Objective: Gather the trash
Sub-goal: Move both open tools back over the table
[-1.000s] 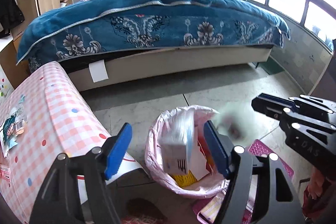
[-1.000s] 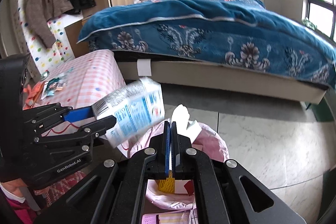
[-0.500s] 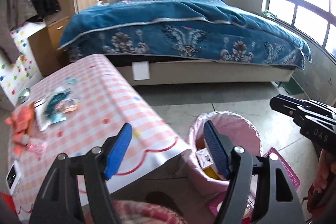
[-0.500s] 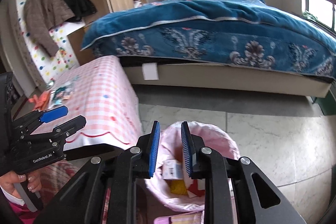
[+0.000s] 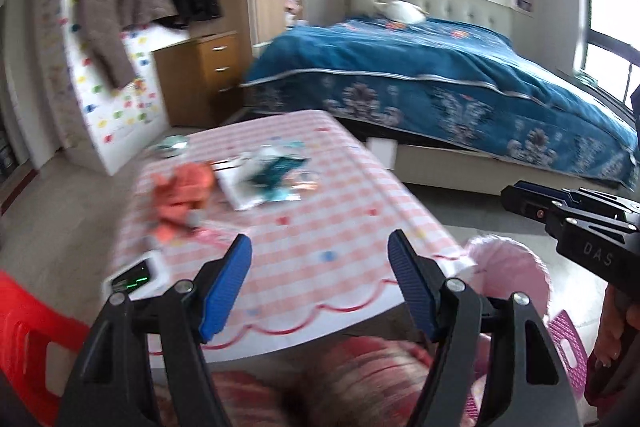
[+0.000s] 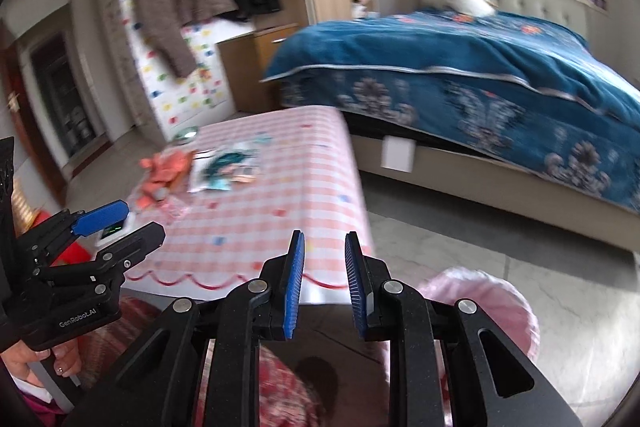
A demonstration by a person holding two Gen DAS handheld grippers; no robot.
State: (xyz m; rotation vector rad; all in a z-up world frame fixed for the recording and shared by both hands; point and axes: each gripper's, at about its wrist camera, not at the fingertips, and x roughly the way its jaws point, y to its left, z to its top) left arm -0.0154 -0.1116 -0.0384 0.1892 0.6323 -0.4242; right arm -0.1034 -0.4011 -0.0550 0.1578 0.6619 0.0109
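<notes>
Your left gripper (image 5: 318, 283) was spread wide and empty, your right gripper (image 6: 323, 283) partly parted and empty; the remaining trash, an orange crumpled scrap (image 5: 180, 199) and flat wrappers (image 5: 272, 181), lay on the checked table (image 5: 320, 227). Both looked light and limp, so pinch a raised fold or edge. Only the right view showed the pink-lined bin (image 6: 492, 301) rim fully.
</notes>
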